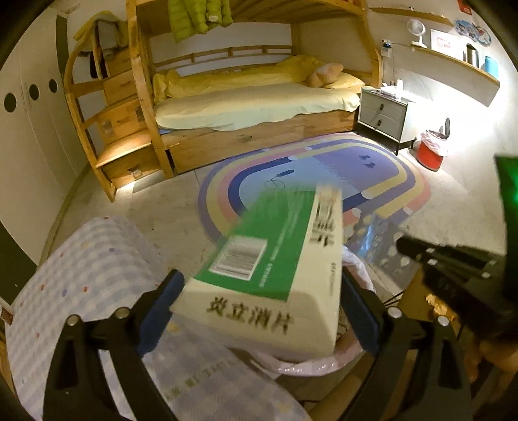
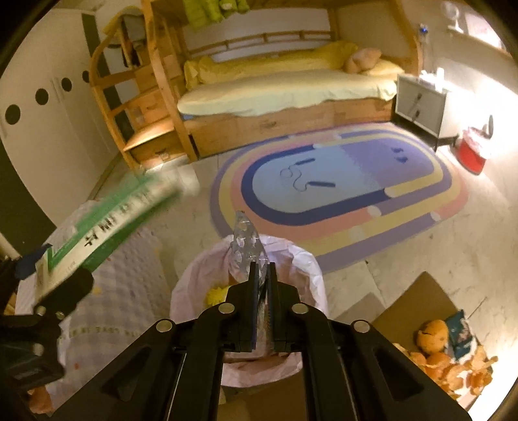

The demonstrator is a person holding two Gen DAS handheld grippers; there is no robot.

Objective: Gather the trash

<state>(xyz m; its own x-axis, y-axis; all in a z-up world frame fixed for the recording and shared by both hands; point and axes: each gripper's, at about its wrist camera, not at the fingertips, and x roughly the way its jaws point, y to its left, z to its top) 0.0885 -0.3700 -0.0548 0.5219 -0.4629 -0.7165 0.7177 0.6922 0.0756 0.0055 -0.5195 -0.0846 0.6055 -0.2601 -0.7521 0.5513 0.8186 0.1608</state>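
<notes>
Trash-wise, left gripper (image 1: 262, 311) clamped a light, crushable medicine box (image 1: 275, 259); right gripper (image 2: 263, 278) pinched a thin, springy blister sheet (image 2: 247, 243) at its near end.

I'm looking into a bedroom lit warm and yellow, with a wooden bunk bed (image 1: 246, 107) against the far wall, yellow bedding on its lower mattress and a green jacket (image 1: 197, 16) hanging from the top bunk. Wooden stair-shelves (image 1: 113, 119) stand at its left end, and a grey two-drawer nightstand (image 1: 383, 113) stands at its right end under a long wall shelf (image 1: 459, 61). A rainbow-banded oval rug (image 2: 340, 187) lies on the pale floor before the bed.
</notes>
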